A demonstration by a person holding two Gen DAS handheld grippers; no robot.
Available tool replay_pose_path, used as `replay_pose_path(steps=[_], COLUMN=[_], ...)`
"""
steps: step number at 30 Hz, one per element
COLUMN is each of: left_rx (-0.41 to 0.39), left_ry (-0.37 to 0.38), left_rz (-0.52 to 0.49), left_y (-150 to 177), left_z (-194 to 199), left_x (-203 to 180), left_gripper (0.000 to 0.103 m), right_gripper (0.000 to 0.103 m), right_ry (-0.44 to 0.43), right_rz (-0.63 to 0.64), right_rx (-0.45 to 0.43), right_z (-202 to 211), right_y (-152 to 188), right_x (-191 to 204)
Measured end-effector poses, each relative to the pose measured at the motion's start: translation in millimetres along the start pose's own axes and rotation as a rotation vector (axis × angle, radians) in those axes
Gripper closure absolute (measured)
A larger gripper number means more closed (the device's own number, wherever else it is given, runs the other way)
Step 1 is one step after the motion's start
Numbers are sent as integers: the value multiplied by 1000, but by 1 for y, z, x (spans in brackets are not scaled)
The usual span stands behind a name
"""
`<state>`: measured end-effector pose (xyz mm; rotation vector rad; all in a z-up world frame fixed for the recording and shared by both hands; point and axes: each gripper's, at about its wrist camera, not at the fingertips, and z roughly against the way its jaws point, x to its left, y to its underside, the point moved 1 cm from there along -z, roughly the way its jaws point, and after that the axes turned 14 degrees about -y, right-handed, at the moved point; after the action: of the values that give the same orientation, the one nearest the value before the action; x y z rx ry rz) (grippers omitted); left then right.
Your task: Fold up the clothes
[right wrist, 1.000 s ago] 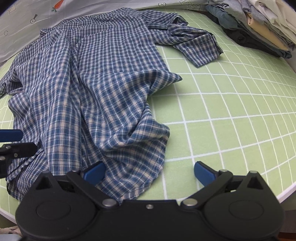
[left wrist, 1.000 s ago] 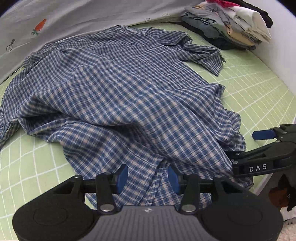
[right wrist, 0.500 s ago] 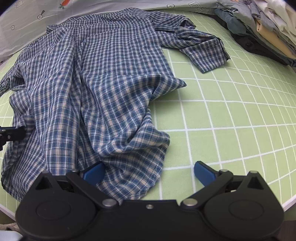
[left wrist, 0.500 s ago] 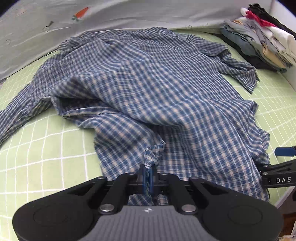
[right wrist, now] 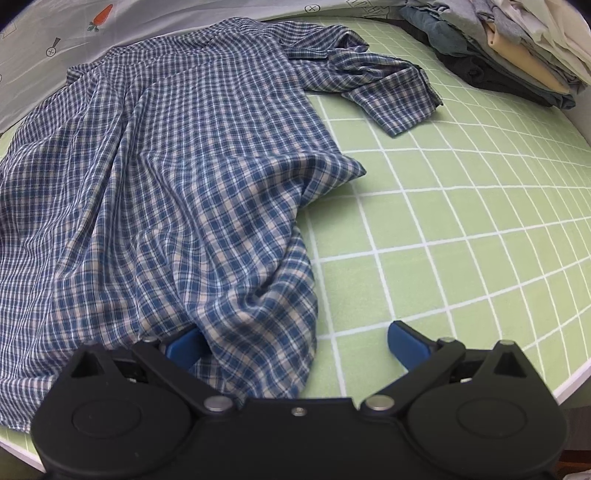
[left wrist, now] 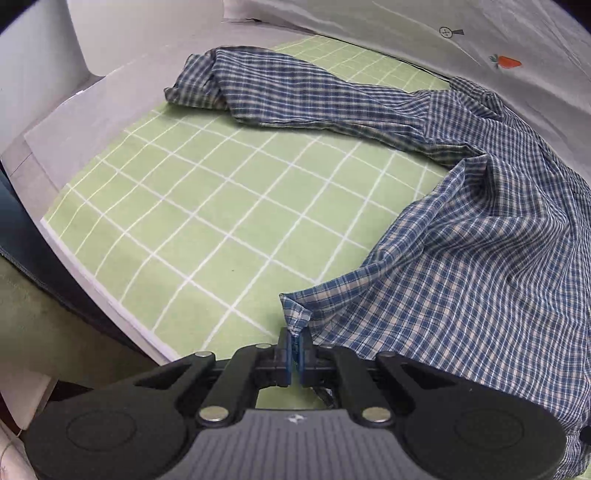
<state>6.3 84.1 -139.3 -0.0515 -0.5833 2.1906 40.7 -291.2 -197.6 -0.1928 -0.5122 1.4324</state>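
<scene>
A blue and white plaid shirt (left wrist: 480,258) lies rumpled on the green grid mat (left wrist: 221,221). One sleeve (left wrist: 295,96) stretches toward the far left. My left gripper (left wrist: 294,354) is shut on the shirt's hem corner near the mat's front edge. In the right wrist view the shirt (right wrist: 166,184) covers the left half of the mat (right wrist: 461,221), its other sleeve (right wrist: 388,92) lying at the back. My right gripper (right wrist: 295,343) is open, with the hem lying between its blue fingers and its left finger (right wrist: 184,345) against the cloth.
A stack of folded clothes (right wrist: 498,48) sits at the mat's far right. A grey printed sheet (left wrist: 443,29) runs along the back. The mat's white edge (left wrist: 110,295) drops off at the left, and its front right edge (right wrist: 569,384) is close to my right gripper.
My left gripper closed on the hem corner and has swung left with it, pulling that edge out toward the mat's left. My right gripper stayed open and moved slightly closer to the hem.
</scene>
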Motion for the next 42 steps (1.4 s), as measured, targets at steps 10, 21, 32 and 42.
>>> replay_pose_path(steps=[10, 21, 32, 42], left_rx=[-8, -242, -116, -56], left_ry=[-80, -172, -30, 12], left_rz=[12, 110, -158, -317], left_y=[-2, -49, -43, -30], left_z=[9, 51, 10, -21], left_x=[37, 45, 7, -21], left_gripper=[90, 53, 46, 23], right_gripper=[0, 28, 60, 91], right_ry=[-47, -38, -142, -104], right_rz=[24, -215, -239, -188], right_rx=[-22, -215, -175, -144], right_z=[7, 38, 12, -2], right_y=[12, -7, -22, -42], right_x=[22, -14, -1, 22])
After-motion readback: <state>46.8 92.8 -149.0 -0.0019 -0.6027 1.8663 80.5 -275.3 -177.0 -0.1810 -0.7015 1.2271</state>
